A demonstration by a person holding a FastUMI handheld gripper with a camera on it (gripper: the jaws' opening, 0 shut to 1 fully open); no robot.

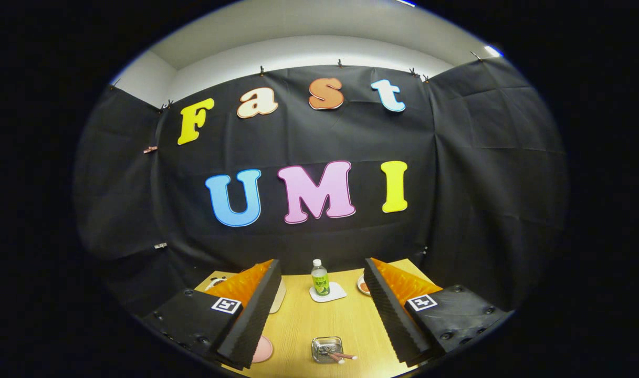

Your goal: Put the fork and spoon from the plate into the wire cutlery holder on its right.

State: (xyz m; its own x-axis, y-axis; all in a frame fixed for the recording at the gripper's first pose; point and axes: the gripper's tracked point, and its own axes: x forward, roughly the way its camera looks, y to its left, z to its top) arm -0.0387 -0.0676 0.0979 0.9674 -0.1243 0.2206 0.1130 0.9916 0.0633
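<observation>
1. Cutlery (344, 357) with pinkish handles rests in the wire holder (327, 349), between the fingers and just ahead of them, low on the table (319, 320).
2. Handles lean out over the holder's rim, long axes pointing toward the right finger; which piece is fork or spoon is too small to tell.
3. Gripper (319, 307) is spread wide, holding nothing, raised above the table.
4. Judged: these pieces are light, stiff and slick, best pinched across the handle mid-length.
5. Pink plate (262, 349) peeks out beside the left finger, mostly hidden.
6. Bottle (320, 278) stands on a coaster (336, 292) beyond the holder.
7. Task looks near done.
</observation>
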